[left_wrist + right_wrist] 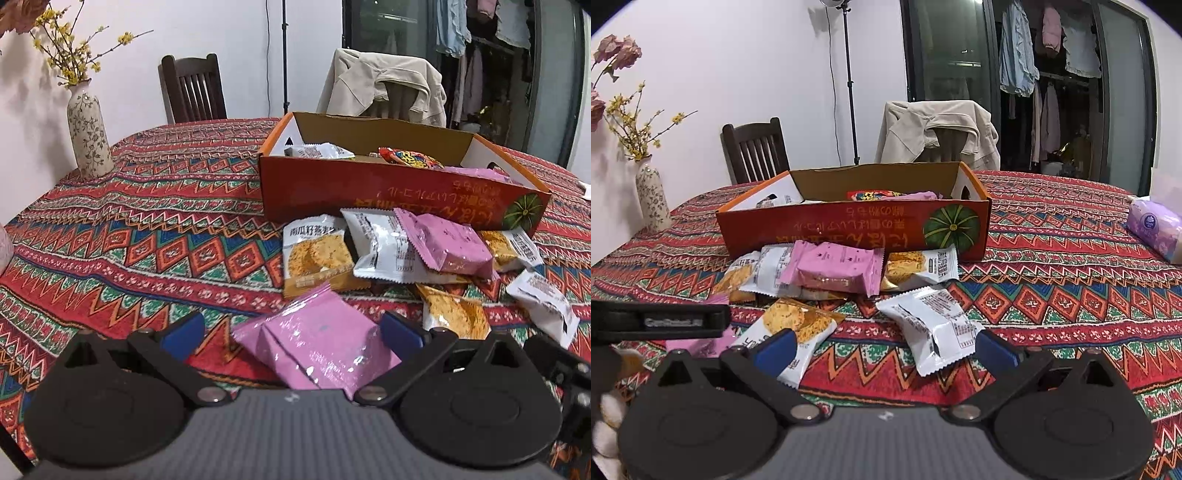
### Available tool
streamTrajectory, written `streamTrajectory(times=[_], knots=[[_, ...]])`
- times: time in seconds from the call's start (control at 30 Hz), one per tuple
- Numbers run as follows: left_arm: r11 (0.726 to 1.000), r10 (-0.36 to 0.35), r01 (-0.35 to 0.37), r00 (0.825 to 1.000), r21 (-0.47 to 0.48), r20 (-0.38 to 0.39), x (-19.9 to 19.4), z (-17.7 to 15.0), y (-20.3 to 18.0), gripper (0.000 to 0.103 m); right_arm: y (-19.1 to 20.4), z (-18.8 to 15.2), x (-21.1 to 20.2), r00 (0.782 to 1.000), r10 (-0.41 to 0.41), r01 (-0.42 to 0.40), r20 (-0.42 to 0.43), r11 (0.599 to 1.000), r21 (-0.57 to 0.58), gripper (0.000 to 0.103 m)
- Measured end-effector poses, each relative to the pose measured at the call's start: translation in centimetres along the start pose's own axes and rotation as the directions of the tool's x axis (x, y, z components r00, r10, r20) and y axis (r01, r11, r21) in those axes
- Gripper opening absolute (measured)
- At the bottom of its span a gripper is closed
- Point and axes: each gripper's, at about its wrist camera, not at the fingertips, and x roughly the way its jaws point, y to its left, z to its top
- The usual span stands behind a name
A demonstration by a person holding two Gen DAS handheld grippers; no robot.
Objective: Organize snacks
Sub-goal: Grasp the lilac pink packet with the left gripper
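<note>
An orange cardboard box [369, 188] [849, 229] stands open on the patterned tablecloth, with a few snack packets inside. A loose pile of pink, white and cracker packets [406, 247] [831, 269] lies against its front wall. My left gripper [293, 336] is open and low over the table, straddling a pink packet [317, 347] that lies flat between its fingers. My right gripper [885, 350] is open too. A white packet [931, 325] lies just inside its right finger, and a cracker packet [790, 332] lies by its left finger.
A flowered vase [88, 136] [652, 199] stands at the table's far left. A purple tissue pack [1156, 229] sits at the right edge. Beyond the table are a dark wooden chair [192, 88], a jacket-draped chair [938, 129] and a light stand.
</note>
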Motion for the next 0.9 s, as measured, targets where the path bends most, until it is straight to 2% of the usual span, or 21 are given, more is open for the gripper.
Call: streamTrajectory(times=[0.17, 0.37, 0.47, 0.57, 0.67, 0.73, 0.8, 0.9], knots=[[0.999, -0.024, 0.024, 1.000, 0.034, -0.009, -1.1, -0.7, 1.3, 0.103, -0.1, -0.2, 0.5, 1.000, 0.007, -0.007, -0.015, 1.000, 0.007, 0.103], [0.999, -0.053, 0.053, 0.999, 0.005, 0.006, -1.8, -0.7, 1.5, 0.103, 0.0, -0.3, 0.9, 1.000, 0.014, -0.014, -0.018, 1.000, 0.011, 0.103], [0.998, -0.064, 0.064, 0.998, 0.005, -0.014, -1.1, -0.7, 0.7, 0.103, 0.0, -0.4, 0.8, 1.000, 0.011, -0.011, -0.019, 1.000, 0.009, 0.103], [0.999, -0.044, 0.044, 0.999, -0.002, -0.029, -0.3, -1.1, 0.3, 0.103, -0.2, -0.4, 0.8, 1.000, 0.003, -0.003, -0.020, 1.000, 0.012, 0.103], [1.000, -0.019, 0.019, 1.000, -0.022, -0.010, 0.0, -1.7, 0.6, 0.102, -0.2, -0.6, 0.8, 1.000, 0.001, -0.001, -0.024, 1.000, 0.008, 0.103], [0.999, -0.031, 0.031, 0.999, -0.021, -0.005, 0.1, -2.0, 0.8, 0.093, -0.1, -0.7, 0.9, 1.000, 0.002, -0.002, -0.028, 1.000, 0.003, 0.103], [0.999, -0.036, 0.036, 0.999, 0.001, 0.024, -0.2, -2.3, 0.9, 0.069, 0.2, -0.7, 1.1, 0.999, 0.007, -0.007, -0.033, 1.000, 0.000, 0.103], [0.998, -0.070, 0.070, 0.996, -0.004, 0.047, -0.4, -2.4, 1.5, 0.065, 0.9, -0.7, 1.4, 0.999, 0.016, -0.016, -0.036, 1.000, -0.007, 0.103]])
